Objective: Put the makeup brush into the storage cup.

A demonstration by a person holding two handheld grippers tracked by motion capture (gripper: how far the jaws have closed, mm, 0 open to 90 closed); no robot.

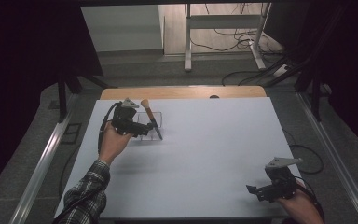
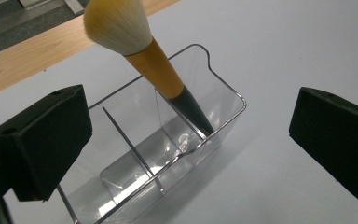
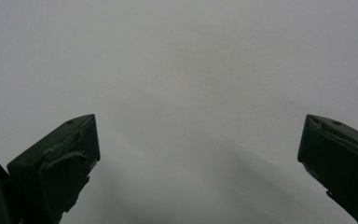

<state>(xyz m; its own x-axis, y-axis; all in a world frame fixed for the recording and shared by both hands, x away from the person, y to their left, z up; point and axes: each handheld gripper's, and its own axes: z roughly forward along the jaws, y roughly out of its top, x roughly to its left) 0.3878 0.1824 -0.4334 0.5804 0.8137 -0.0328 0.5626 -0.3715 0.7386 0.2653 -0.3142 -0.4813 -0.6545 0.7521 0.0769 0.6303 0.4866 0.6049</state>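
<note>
Left gripper view shows open jaws flanking a light, rigid makeup brush (image 2: pixel 156 70) leaning in a slippery clear organizer (image 2: pixel 223 126); grasp its orange handle, not the soft bristles.

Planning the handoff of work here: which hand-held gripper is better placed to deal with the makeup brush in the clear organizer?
Left. The left hand-held gripper is open right at the clear organizer holding the makeup brush; the right hand-held gripper sits open at the table's near right corner.
</note>
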